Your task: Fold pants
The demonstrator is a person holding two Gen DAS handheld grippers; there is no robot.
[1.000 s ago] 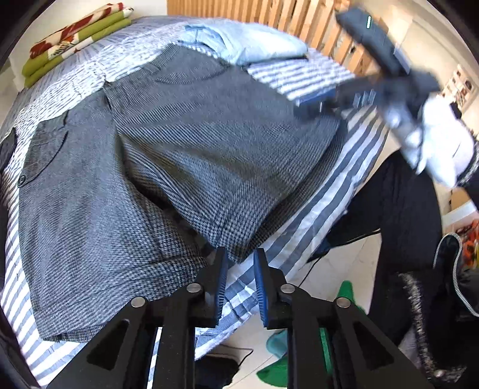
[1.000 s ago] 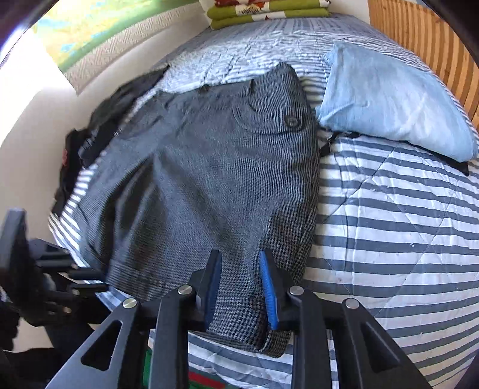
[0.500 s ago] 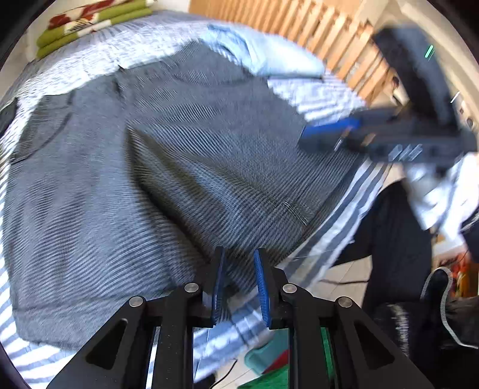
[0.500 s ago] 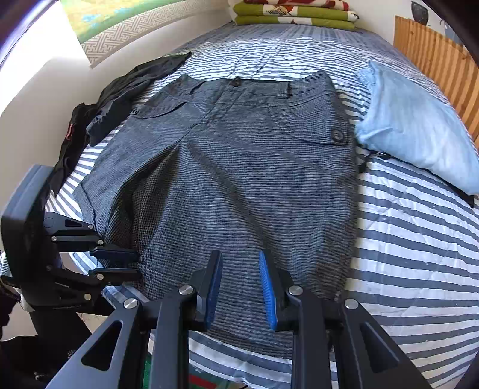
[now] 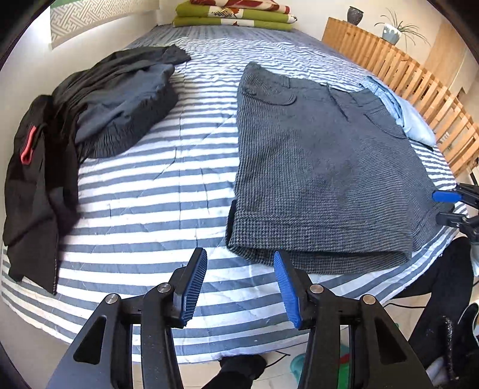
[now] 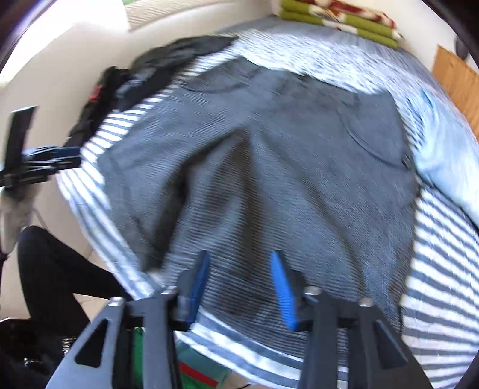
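Observation:
Grey houndstooth shorts (image 5: pixel 323 167) lie flat on the striped bed, hems toward me. My left gripper (image 5: pixel 239 266) hovers over the bedspread just left of the near hem corner; its jaws are opening and nothing is between them. In the blurred right wrist view the same shorts (image 6: pixel 284 167) fill the middle, and my right gripper (image 6: pixel 239 269) hangs above a leg hem, its jaws opening with only air between the pads. The right gripper (image 5: pixel 455 206) also shows at the right edge of the left wrist view, and the left gripper (image 6: pixel 39 164) at the left edge of the right wrist view.
A heap of dark clothes (image 5: pixel 98 101) lies at the left of the striped bedspread (image 5: pixel 143 191). A light blue garment (image 5: pixel 407 119) rests by the wooden slatted rail (image 5: pixel 419 83). Folded green blankets (image 5: pixel 233 15) sit at the far end. A person's dark legs (image 6: pixel 60 269) stand by the bed.
Both grippers opened from nearly shut. The left one swung left off the shorts toward the hem's outer corner. The right one shifted along the hem; its view is now blurred.

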